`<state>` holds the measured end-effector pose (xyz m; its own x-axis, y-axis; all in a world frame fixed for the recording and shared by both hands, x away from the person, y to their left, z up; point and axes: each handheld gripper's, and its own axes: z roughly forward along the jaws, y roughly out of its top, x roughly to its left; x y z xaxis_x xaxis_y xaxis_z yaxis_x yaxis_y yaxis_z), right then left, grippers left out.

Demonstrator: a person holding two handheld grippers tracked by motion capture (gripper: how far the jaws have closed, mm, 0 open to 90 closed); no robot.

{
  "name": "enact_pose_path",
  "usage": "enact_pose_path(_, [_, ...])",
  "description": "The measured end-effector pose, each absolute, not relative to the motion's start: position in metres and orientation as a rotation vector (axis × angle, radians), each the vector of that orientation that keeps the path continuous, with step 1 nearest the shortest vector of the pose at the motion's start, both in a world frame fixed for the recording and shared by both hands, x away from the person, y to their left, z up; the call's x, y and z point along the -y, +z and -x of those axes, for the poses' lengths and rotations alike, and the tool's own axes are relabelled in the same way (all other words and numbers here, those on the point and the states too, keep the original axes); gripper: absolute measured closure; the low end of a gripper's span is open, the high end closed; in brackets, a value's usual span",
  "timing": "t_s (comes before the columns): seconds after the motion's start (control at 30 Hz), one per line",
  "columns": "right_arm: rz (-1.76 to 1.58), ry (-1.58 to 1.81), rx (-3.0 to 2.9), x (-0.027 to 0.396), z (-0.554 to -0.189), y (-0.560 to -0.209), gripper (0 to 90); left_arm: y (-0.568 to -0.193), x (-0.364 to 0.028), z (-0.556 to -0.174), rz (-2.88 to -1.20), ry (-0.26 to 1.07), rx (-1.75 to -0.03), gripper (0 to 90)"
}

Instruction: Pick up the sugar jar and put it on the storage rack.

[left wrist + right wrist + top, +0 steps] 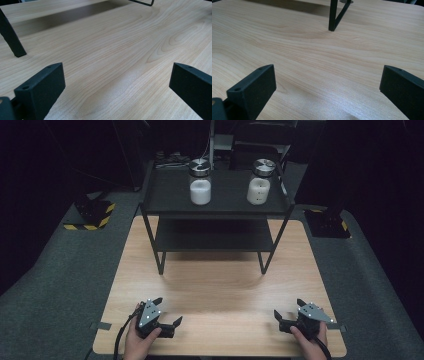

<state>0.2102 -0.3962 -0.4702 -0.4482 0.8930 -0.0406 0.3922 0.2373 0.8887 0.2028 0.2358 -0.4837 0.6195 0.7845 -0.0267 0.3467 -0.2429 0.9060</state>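
The fingers (40, 90) of the left gripper (167, 312) stood wide apart with nothing between them, low over the near left of the wooden surface (220, 290). The right gripper (288, 309) was wide and empty too, near right. Two white jars (200, 182) stood far away on the black shelf (170, 195).

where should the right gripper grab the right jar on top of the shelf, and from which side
Probably by the glass body of the right jar, below its metal lid, coming level from the front, the person's side. It stands upright near the front edge of the shelf's top tier, apart from the left jar, and its round sides suit the open right gripper.
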Motion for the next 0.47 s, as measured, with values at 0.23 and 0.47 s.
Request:
enact_pose_path(0.23, [-1.173,1.167,-1.95,0.3972,-0.2098,-0.4707,0.4,-0.4835,-0.2361,-0.2037,-1.839,0.54,-0.91,0.6])
enact_pose_path(0.47, [-1.161,1.154,-1.968,0.3956,-0.2113,-0.4697,0.5,-0.4843,-0.2372,-0.2028,-1.836,0.539,-0.902,0.6])
